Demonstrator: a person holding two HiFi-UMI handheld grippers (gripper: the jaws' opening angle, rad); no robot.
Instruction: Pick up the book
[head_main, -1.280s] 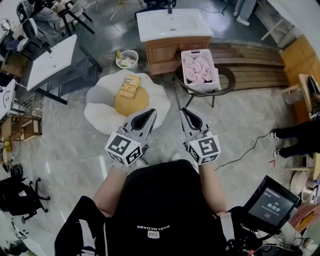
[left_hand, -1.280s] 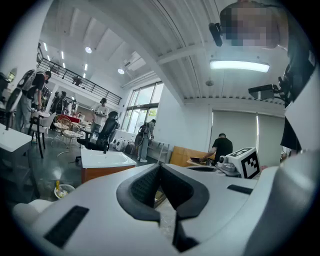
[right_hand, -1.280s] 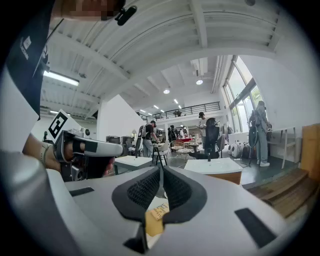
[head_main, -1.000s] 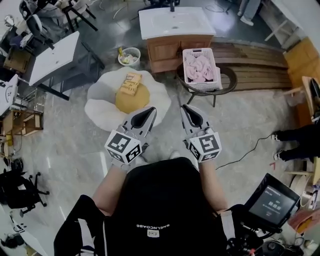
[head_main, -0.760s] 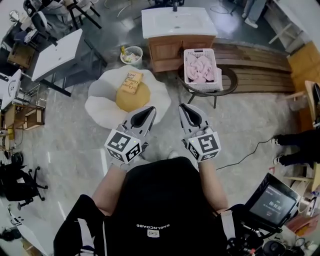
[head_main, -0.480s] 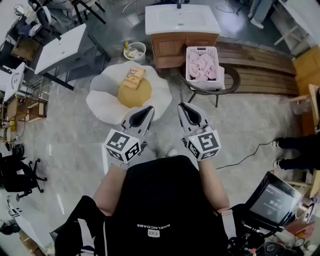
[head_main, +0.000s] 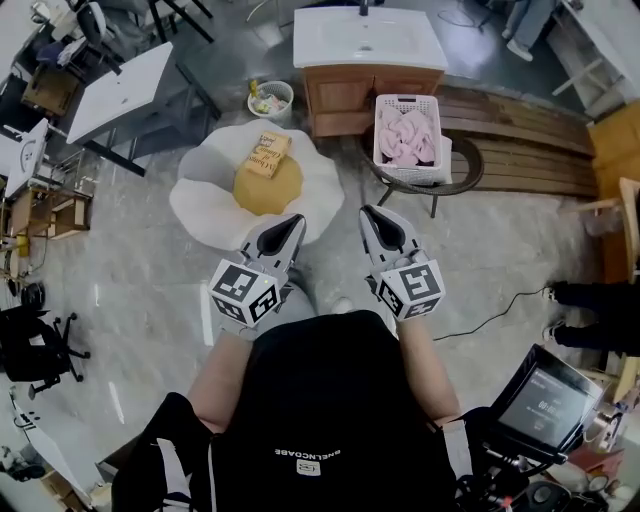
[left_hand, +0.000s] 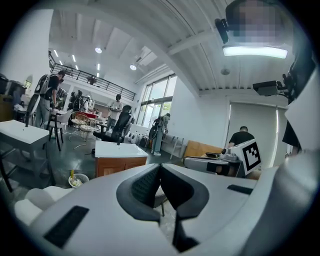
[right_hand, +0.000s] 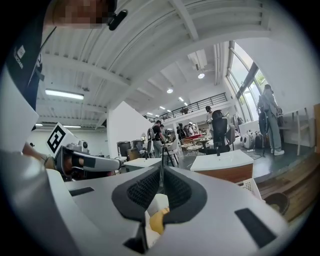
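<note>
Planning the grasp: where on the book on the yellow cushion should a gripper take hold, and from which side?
Probably the near short edge of the book, coming in low from the person's side. It lies flat, cover up, on the yellow cushion, so a lower jaw could likely press into the cushion and slip beneath it.

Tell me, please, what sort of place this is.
Probably an open lab or workshop staged with household props: a freestanding washbasin cabinet, a laundry basket and a mezzanine walkway.
</note>
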